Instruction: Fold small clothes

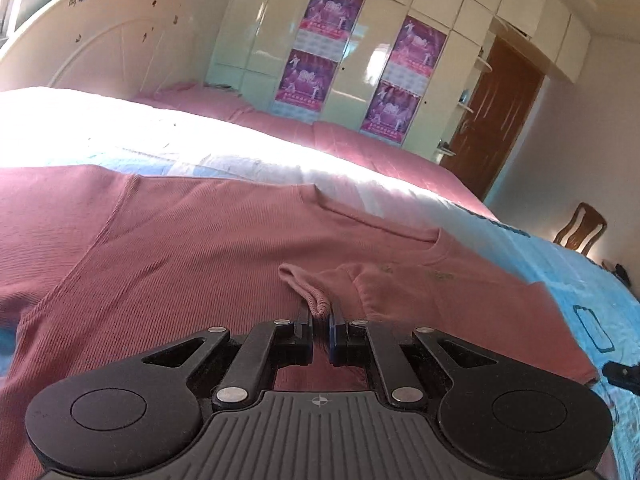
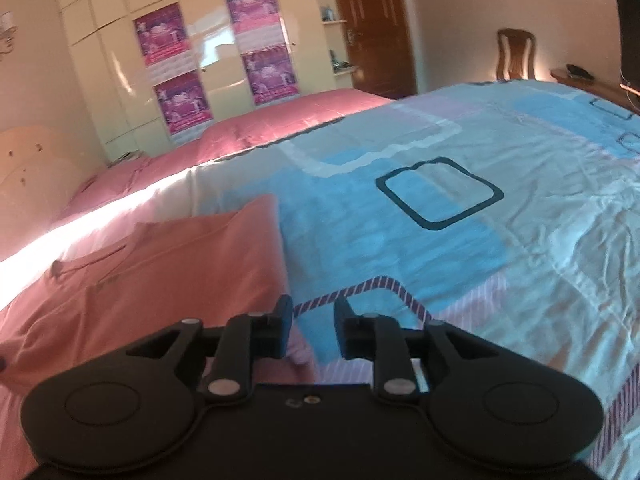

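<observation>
Blur smears the right wrist view, and the pink shirt [image 2: 168, 268] runs off its left edge. The shirt lies flat on the bed [image 2: 500, 240], its collar toward the sunlit strip across the middle; glare washes out the cover there. The left gripper [image 1: 320, 316] is clamped on a ribbed fold of the shirt, likely a cuff. The right gripper [image 2: 312, 312] hangs with jaws apart, nothing between them, just beside the shirt's edge over the blue patterned cover. Beyond the bed's far edge stand a cream wardrobe [image 1: 400, 12] with purple posters [image 1: 334, 8], a brown door [image 1: 500, 120] and a wooden chair [image 2: 516, 54].
</observation>
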Motion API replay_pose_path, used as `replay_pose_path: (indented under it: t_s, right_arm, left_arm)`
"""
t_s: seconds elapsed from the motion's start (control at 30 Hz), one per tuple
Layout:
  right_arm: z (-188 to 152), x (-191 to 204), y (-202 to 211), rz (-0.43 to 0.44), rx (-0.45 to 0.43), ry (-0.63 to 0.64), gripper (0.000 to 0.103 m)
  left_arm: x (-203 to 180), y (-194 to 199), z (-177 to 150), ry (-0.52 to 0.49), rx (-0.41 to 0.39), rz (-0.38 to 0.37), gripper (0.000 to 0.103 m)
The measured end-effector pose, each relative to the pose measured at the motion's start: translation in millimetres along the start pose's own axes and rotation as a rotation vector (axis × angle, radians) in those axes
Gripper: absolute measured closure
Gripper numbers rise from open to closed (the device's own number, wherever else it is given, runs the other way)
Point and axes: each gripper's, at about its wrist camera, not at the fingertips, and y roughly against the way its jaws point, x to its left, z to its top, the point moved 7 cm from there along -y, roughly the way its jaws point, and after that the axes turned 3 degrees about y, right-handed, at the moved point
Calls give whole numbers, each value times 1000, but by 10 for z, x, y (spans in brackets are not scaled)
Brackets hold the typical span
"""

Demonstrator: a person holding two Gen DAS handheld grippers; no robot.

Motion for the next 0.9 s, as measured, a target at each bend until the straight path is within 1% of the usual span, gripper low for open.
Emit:
replay_pose_path:
  t_s: [0.07,0.13,0.2,0.23,0.3,0.33,0.37,0.4,0.43,0.5,0.53,0.57,0.63,0.67,0.77,0.8,0.83,0.87,0.9]
  right_arm:
    - [-51,17,70,10,9,16,78]
    - [-116,43,84,31,35,23,78]
    - [-193,107,65,53,66,42,78]
    - [-229,139,38,55,78,58,77]
    - [-284,189,-41,45,100,84,73]
    - [-288,202,-77,32,98,98,74]
    - [-270,195,-102,6,82,111,75]
    - [-239,168,-133,-25,74,111,79]
    - [-209,128,-150,-39,65,95,91]
    - [-168,50,-178,-34,68,63,91]
    - [-180,41,-190,-26,73,66,91]
    - [-208,61,-199,-23,78,88,94]
    - [-266,88,-210,-27,85,117,94]
    - [-278,89,-203,-29,83,111,94]
    - [-272,84,-176,-27,89,107,93]
    - [-266,78,-169,-28,93,111,91]
    - [-260,74,-153,-23,97,114,85]
    - [-252,65,-125,-21,95,114,82]
    - [-229,57,-59,-9,77,114,82]
  left_arm:
    - [9,-26,-21,-2,3,-6,97]
    - [17,-8,-92,-14,-1,-7,97]
    - [31,9,-98,-7,-1,-12,97]
    - [28,-4,-107,-4,1,-12,97]
    - [20,9,-107,0,0,-16,97]
    - [16,11,-107,-4,-3,-16,97]
    - [13,27,-91,-7,-9,-18,97]
    - [20,56,-74,-5,-25,-15,97]
    - [32,99,-43,-1,-49,-10,97]
    - [74,180,-11,4,-88,9,97]
    - [94,175,-20,-2,-86,18,97]
    - [120,106,-65,-12,-51,30,97]
    - [184,-32,-182,-7,24,42,97]
    - [203,-64,-218,-10,43,47,97]
    - [224,-86,-255,-25,49,37,97]
    - [226,-84,-248,-27,48,36,97]
    - [230,-78,-236,-25,48,35,97]
    - [235,-71,-229,-25,45,39,97]
    - [246,-52,-208,-21,45,42,96]
